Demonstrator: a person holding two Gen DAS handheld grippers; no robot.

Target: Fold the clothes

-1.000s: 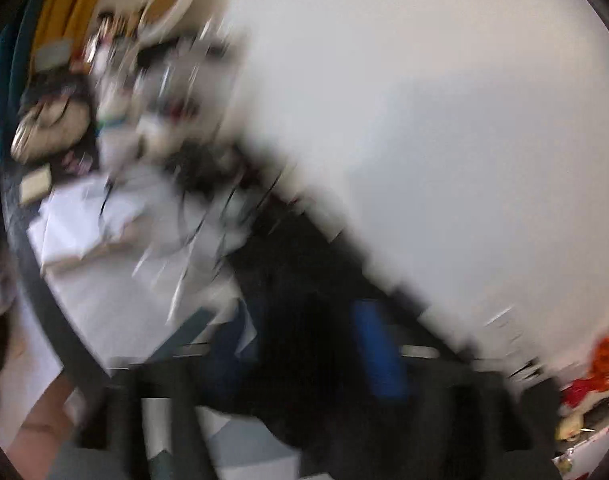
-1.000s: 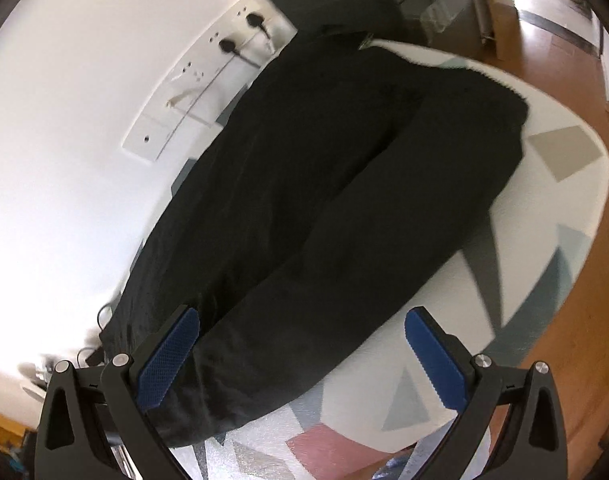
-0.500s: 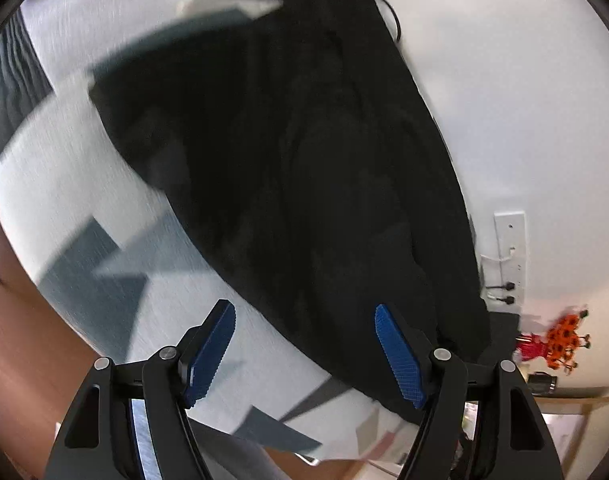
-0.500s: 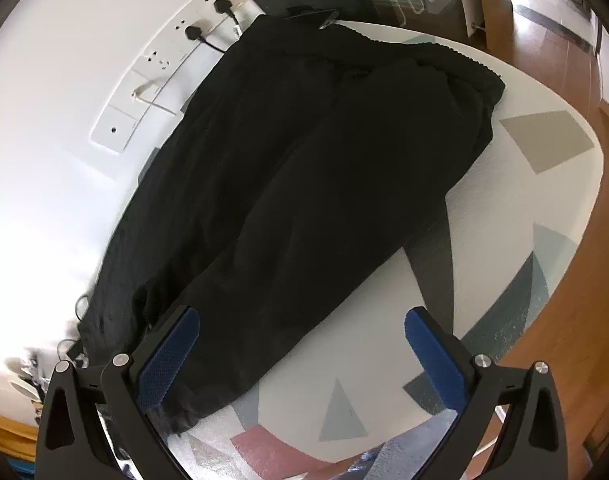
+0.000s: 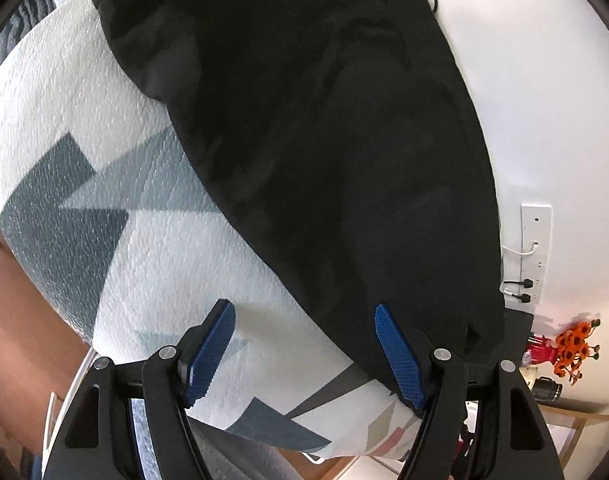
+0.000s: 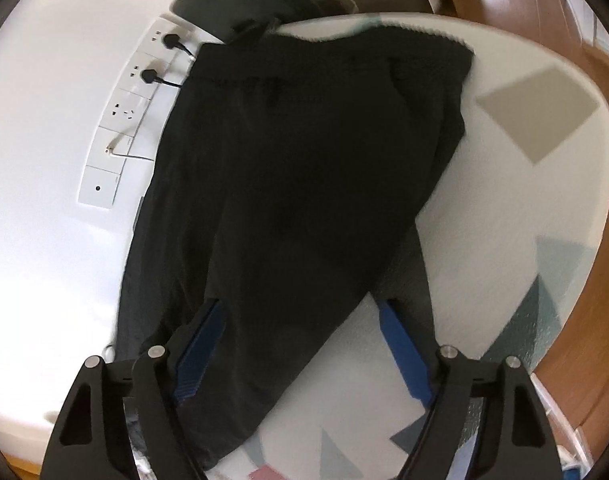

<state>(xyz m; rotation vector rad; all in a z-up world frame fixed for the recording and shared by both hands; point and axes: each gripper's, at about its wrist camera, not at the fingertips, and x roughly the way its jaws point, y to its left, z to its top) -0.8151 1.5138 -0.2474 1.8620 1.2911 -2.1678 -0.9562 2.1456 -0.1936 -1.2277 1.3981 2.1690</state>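
Trousers (image 5: 336, 152), black, spread lengthwise along wall side of quilted patterned bed cover (image 5: 152, 280). Left gripper (image 5: 304, 354): jaws apart, over garment's near edge, nothing pinched. Right gripper (image 6: 300, 354): jaws closing, trouser leg between, pads not yet pressing. Socket strip (image 6: 124, 116) on far wall.

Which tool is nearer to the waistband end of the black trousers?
Left. The left tool sits at the waistband corner of the black trousers; the right tool, jaws closing, straddles the leg end, with the waistband far ahead.

Bright daylight, fisheye-warped edges, slight blur.
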